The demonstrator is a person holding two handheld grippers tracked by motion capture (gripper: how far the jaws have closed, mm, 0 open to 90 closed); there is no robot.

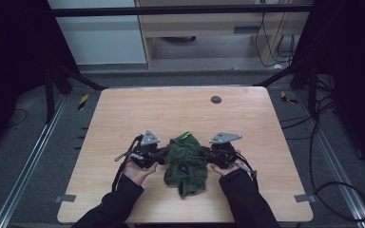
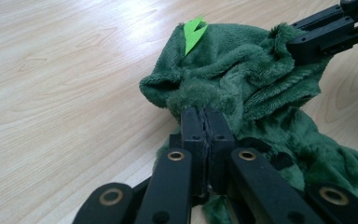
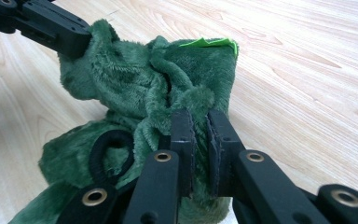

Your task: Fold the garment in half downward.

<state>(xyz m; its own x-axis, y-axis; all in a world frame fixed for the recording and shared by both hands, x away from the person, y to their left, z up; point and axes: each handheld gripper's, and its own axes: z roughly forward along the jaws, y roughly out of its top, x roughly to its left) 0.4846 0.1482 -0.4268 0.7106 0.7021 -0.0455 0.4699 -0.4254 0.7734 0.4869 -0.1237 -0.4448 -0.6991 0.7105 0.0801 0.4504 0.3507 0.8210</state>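
Note:
A crumpled dark green plush cloth (image 1: 186,161) lies on the wooden table (image 1: 180,109), near its front middle. It carries a bright green tag (image 2: 193,32) at its far top and a black loop (image 3: 112,154) lower down. My left gripper (image 1: 160,154) is shut on the cloth's left side, its jaws pressed together on a fold (image 2: 207,116). My right gripper (image 1: 207,154) is shut on the right side, pinching a ridge of plush (image 3: 199,119). In each gripper view the other gripper bites the far edge of the cloth (image 2: 328,32) (image 3: 46,25). The upper part of the cloth is bunched up between them.
A small dark round disc (image 1: 216,99) sits at the table's back middle. Grey tape strips mark the front left (image 1: 65,197) and front right (image 1: 304,197) edges. Cables (image 1: 323,156) run over the floor to the right. Bare wood surrounds the cloth.

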